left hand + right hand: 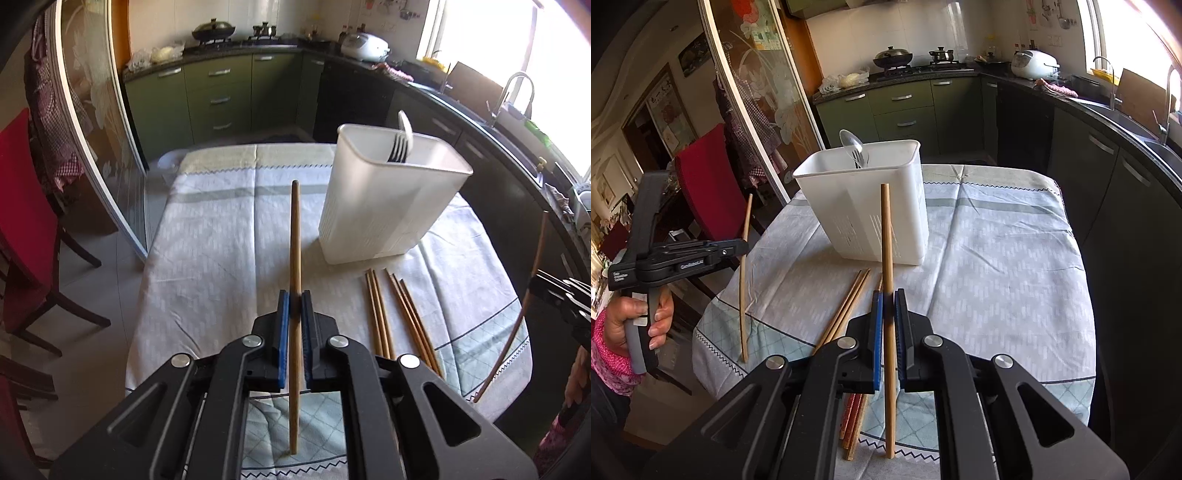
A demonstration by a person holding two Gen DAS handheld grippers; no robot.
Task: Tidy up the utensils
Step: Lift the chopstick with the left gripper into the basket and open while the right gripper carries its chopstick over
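Left gripper (294, 308) clamped on a single wooden chopstick (294, 258), held about upright, lower tip just above the tabletop (207, 258) near its front edge. Right gripper (888, 308) likewise clamped on its own chopstick (887, 258), also roughly vertical. Both sticks pinched partway along the shaft between blue pads (283, 332), long ends free above and below. Just beyond the grippers, loose chopsticks (391, 314) lie flat on the cloth in a rough bundle, toward the front right of the tabletop as the left view has it. Past them, mid-tabletop, stands the white utensil holder (384, 206), upright, already carrying a fork (398, 147) and a spoon (405, 127) at one end. Judgement: sorting is mid-course, with each gripper in the carry phase, and the bundle not yet collected. Next move likely calls for raising each stick clear of the holder's rim, lining the lower tip over the opening, then lowering before release; a tilted stick could catch the rim or tip the light holder. View differences: the right wrist view shows the left gripper from the side with the person's hand (646, 314) on its handle, and red-ended sticks under its own body; the left wrist view shows only a sliver of the right gripper at its right margin. Kitchen counters and a red chair lie beyond.
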